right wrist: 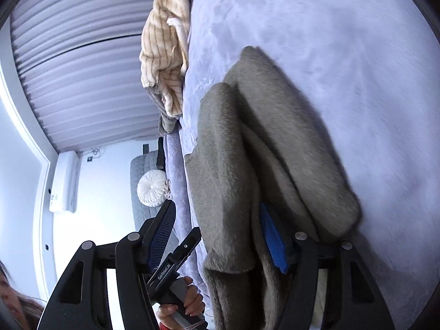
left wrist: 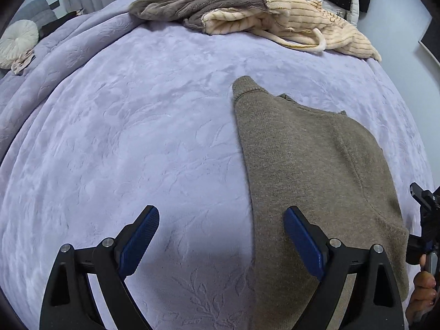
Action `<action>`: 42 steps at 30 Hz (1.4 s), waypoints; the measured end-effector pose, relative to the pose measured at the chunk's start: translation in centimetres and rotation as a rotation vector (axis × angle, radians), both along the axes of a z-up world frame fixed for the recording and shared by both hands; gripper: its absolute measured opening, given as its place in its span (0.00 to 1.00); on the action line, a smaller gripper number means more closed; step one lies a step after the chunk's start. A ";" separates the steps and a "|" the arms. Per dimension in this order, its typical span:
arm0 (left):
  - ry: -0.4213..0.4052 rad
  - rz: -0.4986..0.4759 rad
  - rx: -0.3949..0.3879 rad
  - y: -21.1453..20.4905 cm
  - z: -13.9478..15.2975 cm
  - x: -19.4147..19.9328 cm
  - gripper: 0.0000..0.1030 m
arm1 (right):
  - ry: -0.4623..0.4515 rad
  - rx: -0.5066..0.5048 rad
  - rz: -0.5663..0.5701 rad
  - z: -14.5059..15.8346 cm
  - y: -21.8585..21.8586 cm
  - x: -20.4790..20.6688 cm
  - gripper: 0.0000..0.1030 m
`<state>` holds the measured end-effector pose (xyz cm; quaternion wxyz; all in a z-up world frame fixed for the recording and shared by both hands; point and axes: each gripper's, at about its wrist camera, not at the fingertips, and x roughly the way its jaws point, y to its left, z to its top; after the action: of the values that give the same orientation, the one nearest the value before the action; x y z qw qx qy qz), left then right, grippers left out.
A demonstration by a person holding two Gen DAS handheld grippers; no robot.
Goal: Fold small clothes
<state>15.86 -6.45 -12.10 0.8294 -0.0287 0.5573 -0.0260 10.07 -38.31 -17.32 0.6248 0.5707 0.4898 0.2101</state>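
Lavender bedding (left wrist: 137, 137) with an embossed leaf pattern fills most of the left wrist view, and white pleated curtains (right wrist: 82, 55) close off the room behind it. On this bedspread lies the grey-brown knit sweater (left wrist: 316, 165), folded into a long shape in the right half of the left wrist view; its long axis runs from the lower right of the frame up toward the centre, where a rounded cuffed end (left wrist: 243, 88) points to the upper middle. The left gripper (left wrist: 220, 236) hangs over the sweater's left edge with its jaws spread wide and nothing between them; its right blue pad (left wrist: 302, 242) is above the knit, the other above bare bedding. In the right wrist view the scene is rolled on its side, and the sweater runs from the bottom centre up toward the frame's middle, with a folded layer standing up from the bed. The right gripper (right wrist: 220, 236) stands open, its jaws parted around that raised fold, and one blue pad lies beside the cloth without clamping it. At the upper centre of the left wrist view a heap of cream striped and taupe fleece garments (left wrist: 247, 19) lies well apart from the sweater. A round white cushion (left wrist: 16, 38) sits at the far left edge.
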 end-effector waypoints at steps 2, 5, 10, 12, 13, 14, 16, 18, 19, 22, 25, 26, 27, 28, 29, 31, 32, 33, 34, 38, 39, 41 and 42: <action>0.006 0.006 0.003 0.1 -0.3 0.3 0.91 | -0.008 -0.058 0.046 0.4 0.7 1.1 0.65; 0.019 0.023 -0.002 0.2 -0.7 0.7 0.91 | -0.004 -0.251 0.169 1.1 2.9 3.8 0.29; -0.018 0.010 0.003 -0.5 0.6 0.3 0.91 | -0.200 -0.516 0.275 6.6 5.3 4.1 0.13; -0.034 -0.028 0.026 -1.7 0.8 0.2 0.91 | -0.253 -0.555 0.265 8.2 4.9 3.5 0.13; -0.037 -0.047 0.035 -2.4 0.7 0.2 0.91 | -0.254 -0.566 0.255 8.4 4.5 3.3 0.13; -0.034 -0.062 0.044 -3.1 0.3 0.3 0.91 | -0.233 -0.579 0.243 7.9 3.8 3.3 0.13; -0.016 -0.091 0.069 -4.3 -1.1 0.5 0.91 | -0.165 -0.606 0.226 6.2 2.7 3.4 0.13; -0.018 -0.100 0.080 -5.0 -2.4 0.5 0.96 | -0.095 -0.647 0.224 3.6 1.7 3.5 0.14; -0.020 -0.092 0.080 -4.9 -2.5 0.5 0.98 | -0.073 -0.639 0.221 2.5 1.2 3.5 0.18; -0.006 -0.099 0.085 -4.1 -1.9 0.5 0.98 | -0.057 -0.642 0.186 2.7 0.6 3.1 0.25; 0.020 -0.099 0.086 -2.4 -1.3 0.2 0.98 | -0.031 -0.728 0.191 4.3 0.4 2.1 0.29; 0.030 -0.097 0.078 -1.7 -1.0 -0.1 0.98 | -0.031 -0.762 0.192 5.2 0.3 1.5 0.29; 0.034 -0.096 0.068 -1.1 -0.6 -0.3 0.98 | -0.045 -0.782 0.194 6.2 0.3 0.8 0.29; 0.037 -0.097 0.055 -0.6 -0.3 -0.7 0.98 | -0.067 -0.780 0.198 7.1 0.3 0.2 0.28; 0.040 -0.106 0.033 -0.2 0.1 -1.0 0.98 | -0.087 -0.769 0.202 7.9 0.3 -0.4 0.27; 0.035 -0.122 -0.003 -0.2 1.1 -1.5 0.98 | -0.125 -0.735 0.223 9.4 1.0 -1.4 0.22; 0.029 -0.134 -0.022 -0.5 1.5 -1.8 0.98 | -0.143 -0.719 0.247 10.0 1.7 -1.8 0.22; 0.026 -0.152 -0.044 -1.0 1.9 -2.1 0.98 | -0.157 -0.715 0.270 10.4 2.3 -2.2 0.22; 0.023 -0.171 -0.066 -1.8 2.2 -2.4 0.98 | -0.170 -0.718 0.298 10.7 3.2 -2.4 0.22; 0.045 -0.261 -0.129 -5.8 1.7 -4.3 0.98 | -0.193 -0.801 0.403 10.2 6.2 -3.5 0.22; 0.060 -0.273 -0.136 -6.4 1.0 -4.8 0.98 | -0.176 -0.834 0.415 9.7 6.5 -3.8 0.22; 0.119 -0.277 -0.130 -7.1 -1.5 -5.9 0.98 | -0.122 -0.906 0.435 8.0 6.2 -4.5 0.22; 0.168 -0.266 -0.123 -7.1 -3.1 -6.4 0.98 | -0.085 -0.932 0.443 6.8 5.7 -5.1 0.15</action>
<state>9.43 -13.52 -15.25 0.7660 -0.0074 0.6208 -0.1669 4.92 -32.61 -10.50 0.7726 0.1053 0.6145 0.1196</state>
